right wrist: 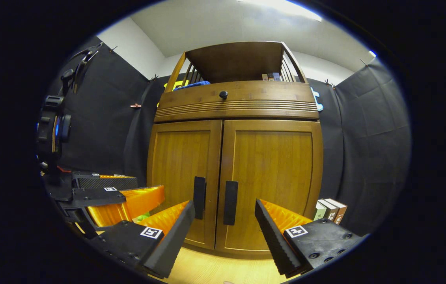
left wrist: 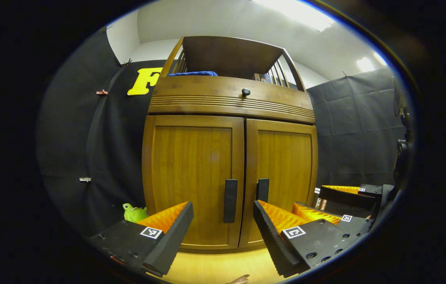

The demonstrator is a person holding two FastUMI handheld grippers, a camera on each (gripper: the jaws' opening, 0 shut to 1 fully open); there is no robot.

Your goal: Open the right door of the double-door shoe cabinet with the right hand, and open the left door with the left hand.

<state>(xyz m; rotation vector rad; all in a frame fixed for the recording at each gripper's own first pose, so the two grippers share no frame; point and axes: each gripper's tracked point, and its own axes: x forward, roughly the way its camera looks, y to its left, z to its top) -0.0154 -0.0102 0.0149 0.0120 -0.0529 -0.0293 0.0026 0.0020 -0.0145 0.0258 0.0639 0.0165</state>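
A wooden double-door shoe cabinet [left wrist: 230, 157] [right wrist: 234, 165] stands ahead with both doors closed. The left door [left wrist: 191, 177] [right wrist: 183, 173] carries a dark vertical handle [left wrist: 230, 201] [right wrist: 199, 197]. The right door [left wrist: 284, 165] [right wrist: 272, 177] has its own handle [left wrist: 262, 190] [right wrist: 230, 202]. My left gripper [left wrist: 223, 240] is open, short of the left handle, nothing between its fingers. My right gripper [right wrist: 224, 236] is open too, in front of the right handle and apart from it. The right gripper [left wrist: 345, 205] appears at the lower right of the left gripper view, the left gripper [right wrist: 104, 197] at the left of the right gripper view.
A drawer with a round knob [left wrist: 245, 92] [right wrist: 223, 94] sits above the doors, with an open shelf holding a blue cloth [left wrist: 193, 73]. A green toy [left wrist: 134, 213] lies left of the cabinet, small boxes [right wrist: 329, 211] to its right. Light wooden floor [left wrist: 223, 268] runs below.
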